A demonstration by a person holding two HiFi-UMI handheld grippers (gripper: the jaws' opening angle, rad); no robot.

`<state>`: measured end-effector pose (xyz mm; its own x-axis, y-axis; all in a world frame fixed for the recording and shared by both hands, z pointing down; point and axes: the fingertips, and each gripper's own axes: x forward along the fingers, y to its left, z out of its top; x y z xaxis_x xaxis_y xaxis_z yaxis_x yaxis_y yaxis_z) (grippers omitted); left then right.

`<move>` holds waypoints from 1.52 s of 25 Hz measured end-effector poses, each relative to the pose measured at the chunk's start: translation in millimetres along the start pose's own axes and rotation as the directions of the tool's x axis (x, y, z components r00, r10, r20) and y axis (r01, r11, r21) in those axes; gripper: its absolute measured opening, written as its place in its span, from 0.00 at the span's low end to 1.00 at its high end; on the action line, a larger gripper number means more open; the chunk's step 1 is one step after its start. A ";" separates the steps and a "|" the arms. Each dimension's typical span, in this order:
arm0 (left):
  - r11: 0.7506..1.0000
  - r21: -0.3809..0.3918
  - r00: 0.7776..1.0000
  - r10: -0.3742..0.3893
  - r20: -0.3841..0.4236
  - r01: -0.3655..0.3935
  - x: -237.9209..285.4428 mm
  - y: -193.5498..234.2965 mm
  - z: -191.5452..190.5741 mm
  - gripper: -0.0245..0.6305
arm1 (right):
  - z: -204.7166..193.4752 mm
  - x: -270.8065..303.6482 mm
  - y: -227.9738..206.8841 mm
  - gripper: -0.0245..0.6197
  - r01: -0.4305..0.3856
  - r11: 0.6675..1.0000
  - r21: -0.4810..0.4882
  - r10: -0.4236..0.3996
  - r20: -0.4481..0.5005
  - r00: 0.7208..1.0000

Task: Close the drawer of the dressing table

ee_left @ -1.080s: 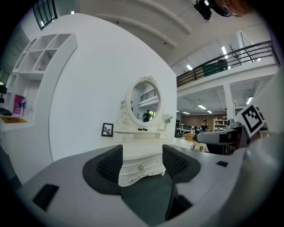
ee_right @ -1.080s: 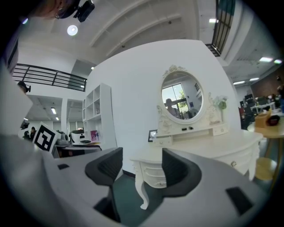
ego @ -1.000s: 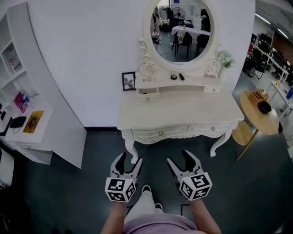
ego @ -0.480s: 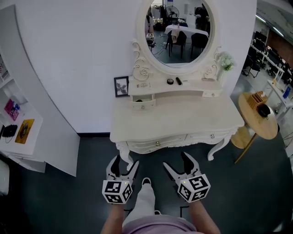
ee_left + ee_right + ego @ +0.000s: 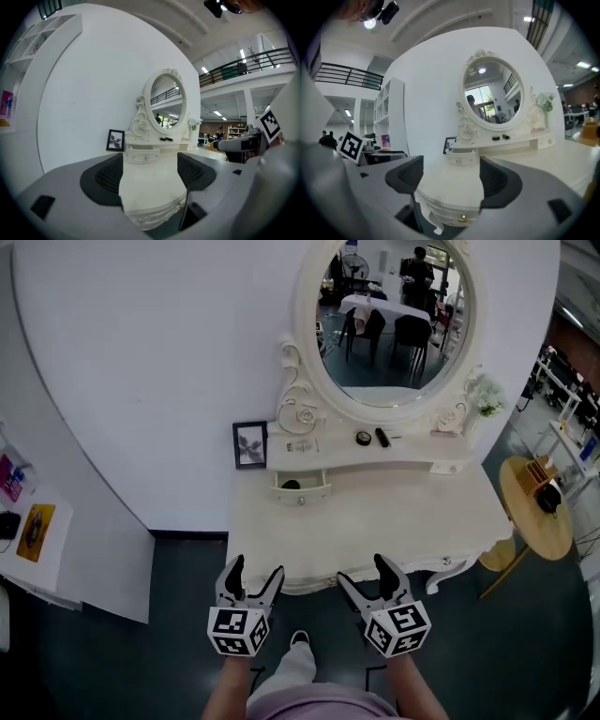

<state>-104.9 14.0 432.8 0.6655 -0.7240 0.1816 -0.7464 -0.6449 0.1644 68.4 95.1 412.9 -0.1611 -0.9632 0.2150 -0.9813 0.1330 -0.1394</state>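
A cream dressing table [image 5: 366, 521] with an oval mirror [image 5: 394, 320] stands against the white wall. Its small upper left drawer [image 5: 302, 488] under the shelf stands pulled out, with something dark inside; it also shows as the drawer [image 5: 143, 154] and the drawer [image 5: 461, 158]. My left gripper [image 5: 250, 579] and right gripper [image 5: 371, 576] hover side by side just in front of the table's front edge, both open and empty. The table's front edge [image 5: 152, 213] lies between the left jaws, and a brass knob [image 5: 462, 218] sits below the right jaws.
A framed picture [image 5: 249, 443] leans on the wall left of the shelf. Small dark items [image 5: 372, 437] lie on the shelf. A round wooden side table [image 5: 539, 512] stands at the right, a white bookshelf [image 5: 37, 521] at the left. My leg and shoe [image 5: 298, 641] are between the grippers.
Both grippers and the head have come forward to the dressing table's front edge. The jaws of both have spread a little wider.
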 end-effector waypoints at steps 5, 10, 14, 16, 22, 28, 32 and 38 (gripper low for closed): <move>1.000 0.004 1.000 -0.016 0.000 0.016 45.9 31.9 14.4 0.57 | 13.7 51.2 -17.1 0.61 0.026 1.000 -0.005 -0.026 -0.001 1.000; 0.999 -0.002 0.999 -0.045 -0.005 0.045 79.9 53.4 22.1 0.57 | 20.7 88.0 -27.1 0.61 0.045 0.999 -0.002 -0.045 -0.004 0.999; 0.997 -0.002 0.996 -0.081 -0.024 0.081 103.4 56.4 20.5 0.57 | 21.2 107.7 -38.1 0.61 0.061 0.998 -0.015 -0.062 -0.022 0.998; 0.996 -0.004 0.996 -0.090 -0.030 0.090 113.5 57.8 18.2 0.57 | 19.3 116.2 -43.9 0.61 0.068 0.998 -0.017 -0.069 -0.034 0.997; 0.994 0.003 0.993 -0.106 -0.045 0.107 143.1 62.7 16.0 0.57 | 16.9 144.0 -61.0 0.58 0.074 0.997 -0.026 -0.075 -0.055 0.996; 0.997 0.005 0.993 -0.081 -0.081 0.081 171.0 75.8 5.6 0.57 | 3.9 179.4 -74.8 0.58 0.037 0.998 -0.047 -0.041 -0.105 0.994; 0.998 0.005 0.992 -0.061 -0.114 0.062 187.8 83.4 -4.8 0.57 | -12.3 200.1 -83.8 0.57 0.013 0.999 -0.030 -0.018 -0.153 0.988; 0.999 0.017 0.985 -0.046 -0.166 0.049 208.3 90.3 -22.9 0.56 | -27.7 227.9 -95.9 0.55 -0.015 0.999 -0.048 0.005 -0.206 0.979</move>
<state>-33.6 -189.5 507.6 0.6902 -0.6427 0.3326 -0.7125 -0.6838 0.1571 122.9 -130.7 502.1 -0.1846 -0.8938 0.4087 -0.9826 0.1588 -0.0966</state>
